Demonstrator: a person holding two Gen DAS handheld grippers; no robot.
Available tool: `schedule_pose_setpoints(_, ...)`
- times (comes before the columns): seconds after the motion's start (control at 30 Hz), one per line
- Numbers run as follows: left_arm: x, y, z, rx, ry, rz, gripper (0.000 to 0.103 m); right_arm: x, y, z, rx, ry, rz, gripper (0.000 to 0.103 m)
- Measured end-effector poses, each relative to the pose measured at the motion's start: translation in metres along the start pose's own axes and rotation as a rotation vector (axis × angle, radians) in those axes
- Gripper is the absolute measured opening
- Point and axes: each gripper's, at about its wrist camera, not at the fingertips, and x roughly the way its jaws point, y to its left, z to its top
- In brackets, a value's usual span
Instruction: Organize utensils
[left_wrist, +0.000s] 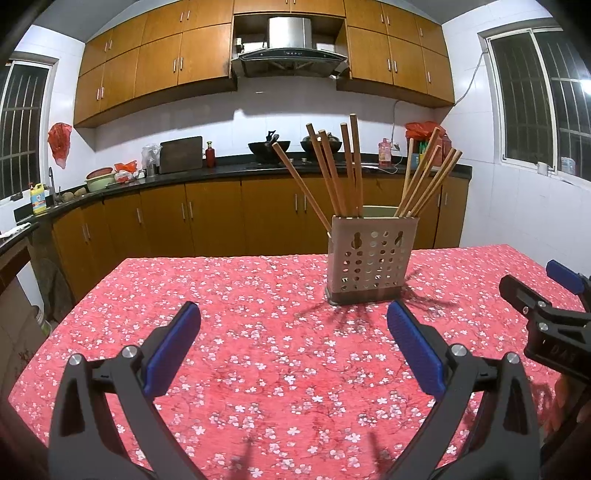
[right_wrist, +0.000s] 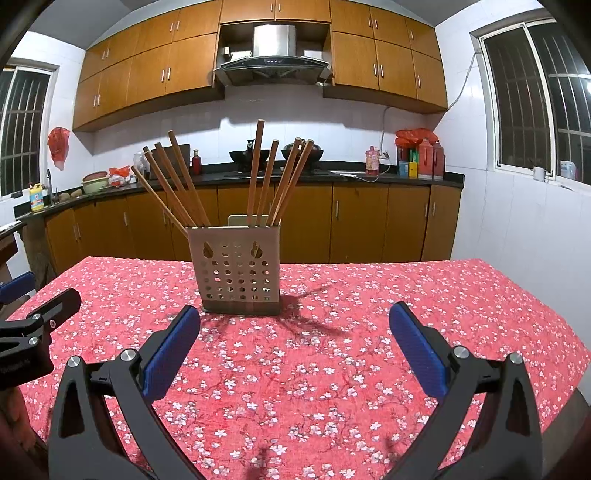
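The left gripper (left_wrist: 293, 314) hovered low over the surface (left_wrist: 258, 354) with its jaws spread wide and nothing between them, the blue pads (left_wrist: 171, 350) facing each other across bare cloth. The right gripper (right_wrist: 295, 317) hung the same way, jaws spread and empty, its pads (right_wrist: 417, 350) well apart. Each gripper showed at the edge of the other's view, so the two were side by side.

Beyond the jaws stood the utensil holder (left_wrist: 371, 260), a pale perforated box upright on the surface, ahead and to the right of the left gripper, ahead and to the left of the right one. Wooden chopsticks (left_wrist: 332, 173) stood in it in two bunches, leaning outward at both ends, one bunch per side. A red cloth with small white blossoms covered the surface. Behind it ran a dark kitchen counter (left_wrist: 184, 175) with wooden cabinets (left_wrist: 159, 66) and a range hood (left_wrist: 290, 51).
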Motion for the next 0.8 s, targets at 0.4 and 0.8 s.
schedule_pose_setpoints(0.4,0.0,-0.0022,0.0007,-0.001,-0.001,-0.004,0.099,-0.0001,-0.0015,0.0,0.002,0.0,0.002,0.101)
schedule_pose_setpoints(0.8,0.0012,-0.0034,0.0003,-0.004,0.004,-0.004,0.099,0.0006,-0.0006,-0.0007,0.004,0.003,0.0,0.101)
